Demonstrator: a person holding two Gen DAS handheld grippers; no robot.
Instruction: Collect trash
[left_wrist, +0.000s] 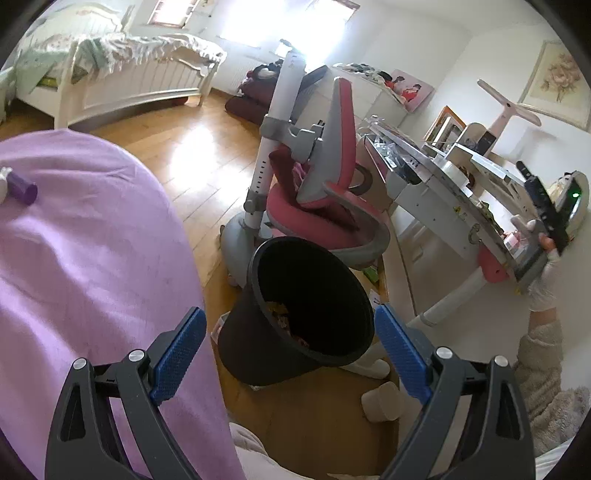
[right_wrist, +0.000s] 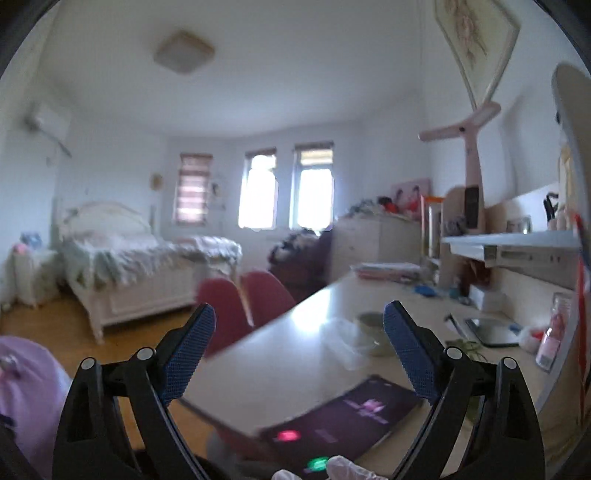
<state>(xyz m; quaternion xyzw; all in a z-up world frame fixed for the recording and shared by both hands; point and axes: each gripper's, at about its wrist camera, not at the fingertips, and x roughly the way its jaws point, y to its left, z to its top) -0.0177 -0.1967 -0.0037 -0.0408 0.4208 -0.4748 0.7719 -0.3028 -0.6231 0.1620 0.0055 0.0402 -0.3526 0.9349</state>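
A black trash bin (left_wrist: 295, 314) stands on the wood floor, with some trash in its bottom (left_wrist: 286, 321). My left gripper (left_wrist: 291, 354) is open and empty, hovering just above and in front of the bin. My right gripper (right_wrist: 301, 354) is open and empty, held over the white desk (right_wrist: 295, 354). On the desk ahead of it lie a crumpled clear plastic wrapper (right_wrist: 343, 341) and a greenish bowl (right_wrist: 373, 328). The right gripper also shows in the left wrist view (left_wrist: 546, 218), held up at the desk's edge.
A pink and grey chair (left_wrist: 321, 195) stands behind the bin. A purple cushion (left_wrist: 92, 258) carrying a small purple tube (left_wrist: 24, 188) fills the left. A dark book (right_wrist: 351, 417), a tablet (right_wrist: 493, 332) and a pink jar (right_wrist: 554, 336) are on the desk. A bed (right_wrist: 140, 266) stands far left.
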